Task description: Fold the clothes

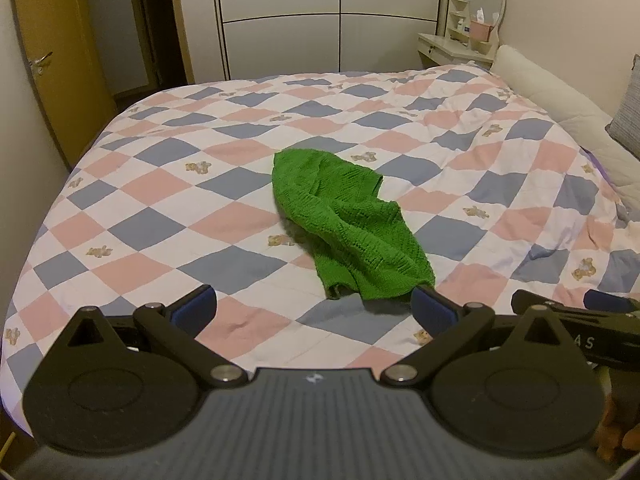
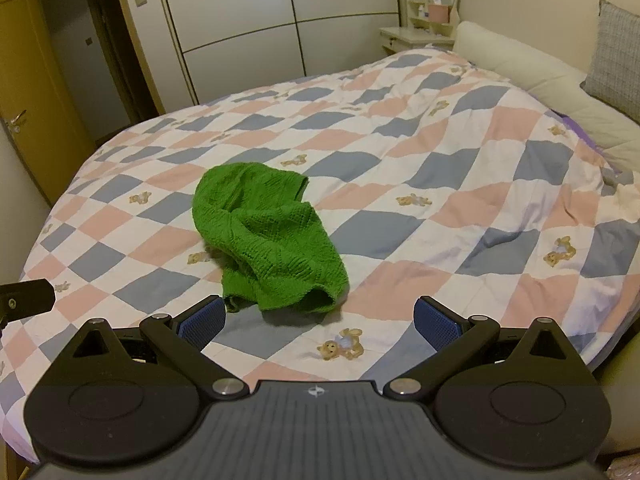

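Observation:
A green knitted garment (image 1: 348, 220) lies crumpled in a heap on the checked quilt (image 1: 160, 200), near the middle of the bed's near half. My left gripper (image 1: 314, 312) hovers open just short of its near edge, blue pads wide apart, nothing held. From the right wrist view the same green garment (image 2: 268, 236) lies ahead and slightly left of my right gripper (image 2: 318, 322), which is also open and empty above the quilt (image 2: 460, 216). The right gripper's fingers (image 1: 560, 312) show at the right edge of the left wrist view.
White wardrobe doors (image 1: 320, 20) stand behind the bed. An open wooden door (image 1: 52, 60) is at the far left. A dressing table with a mirror (image 1: 476, 24) sits at the back right. The cream headboard (image 2: 532, 76) and a grey pillow (image 2: 616, 52) run along the right side.

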